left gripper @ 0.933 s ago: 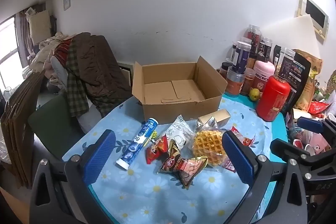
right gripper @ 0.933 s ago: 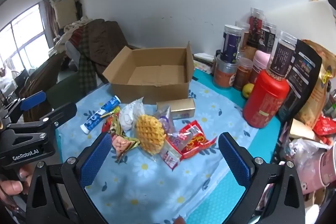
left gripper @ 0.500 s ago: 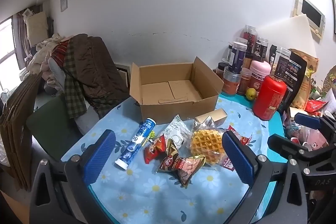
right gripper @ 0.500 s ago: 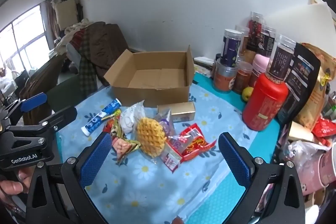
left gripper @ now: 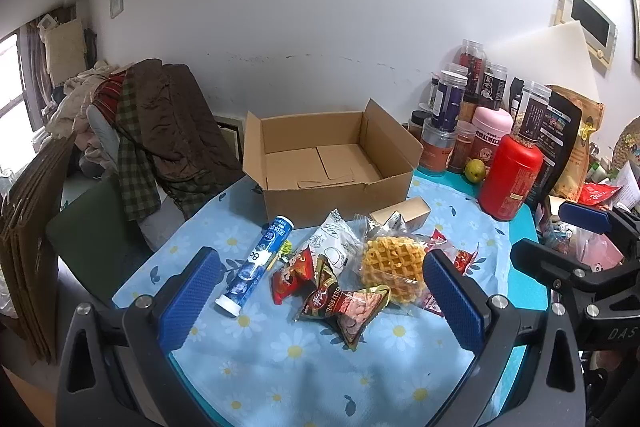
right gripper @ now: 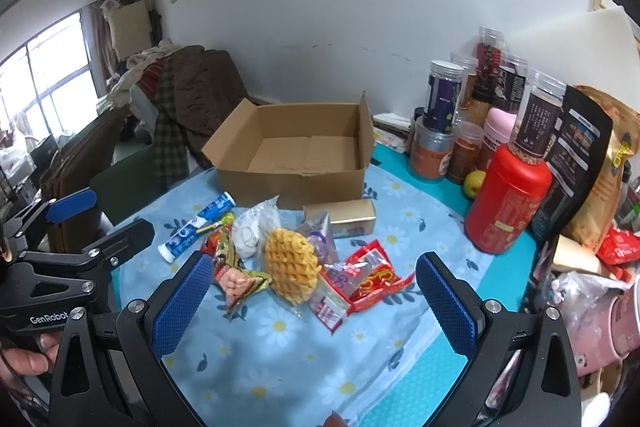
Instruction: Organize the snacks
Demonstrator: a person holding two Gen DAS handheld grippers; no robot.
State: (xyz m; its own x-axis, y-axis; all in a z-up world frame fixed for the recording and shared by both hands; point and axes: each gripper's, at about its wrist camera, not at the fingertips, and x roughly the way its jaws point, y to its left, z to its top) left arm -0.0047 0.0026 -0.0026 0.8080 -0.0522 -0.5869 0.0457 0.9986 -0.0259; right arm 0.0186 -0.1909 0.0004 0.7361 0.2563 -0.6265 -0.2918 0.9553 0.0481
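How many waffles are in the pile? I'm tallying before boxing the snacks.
1: the wrapped waffle lies mid-pile, between the peanut packet and red wrappers. Others may be hidden underneath.

White lettering "GenRobot" stands on the black body of the left gripper point(right gripper: 48, 317). "DAS" shows on the black body of the right gripper point(left gripper: 618, 333). Other packet print stays unreadable.

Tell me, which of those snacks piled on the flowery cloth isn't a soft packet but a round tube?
The blue and white tube, lying on its side at the left edge of the pile. The waffle pack and the others beside it are crinkly bags.
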